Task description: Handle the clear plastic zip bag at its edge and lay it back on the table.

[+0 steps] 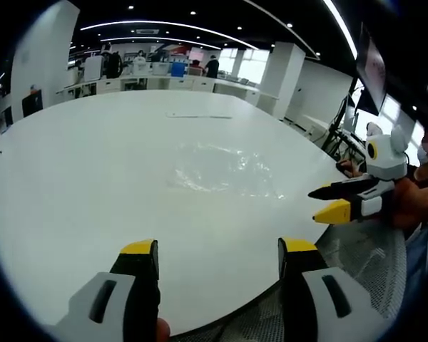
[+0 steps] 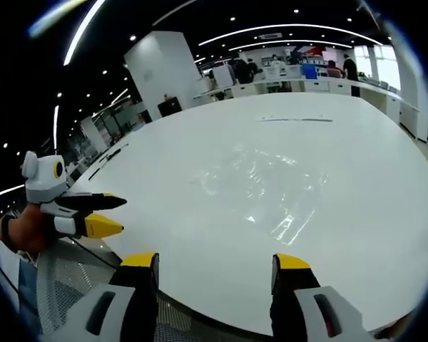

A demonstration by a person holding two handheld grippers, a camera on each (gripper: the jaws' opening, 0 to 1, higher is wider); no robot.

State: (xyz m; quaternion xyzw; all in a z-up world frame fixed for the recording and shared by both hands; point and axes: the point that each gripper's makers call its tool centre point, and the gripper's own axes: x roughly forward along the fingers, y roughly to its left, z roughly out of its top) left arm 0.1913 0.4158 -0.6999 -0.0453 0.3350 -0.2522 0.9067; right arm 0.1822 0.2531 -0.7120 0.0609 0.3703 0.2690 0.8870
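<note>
Clear zip bag (image 2: 260, 189) flat on table (image 2: 357, 142)

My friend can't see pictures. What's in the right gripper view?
A clear bag lies flat on a white table. The right gripper hovers open near the table's edge, and the left gripper pokes in from the left.

Zip bag (image 1: 225, 171) is clear on a white counter (image 1: 93, 185), so its outline is hard to trace – only creases and glare mark it, and the zip edge can't be picked out. Same in right gripper view: bag (image 2: 267, 189) edges fade into the counter (image 2: 385, 178). Left claw (image 1: 217, 260) and right claw (image 2: 214, 267) bodies cut off by the frame bottom. Thin dark strip (image 1: 200, 116) on the far counter – too small to ID. Bg desks and people (image 1: 212, 66) too small, blurry.
</note>
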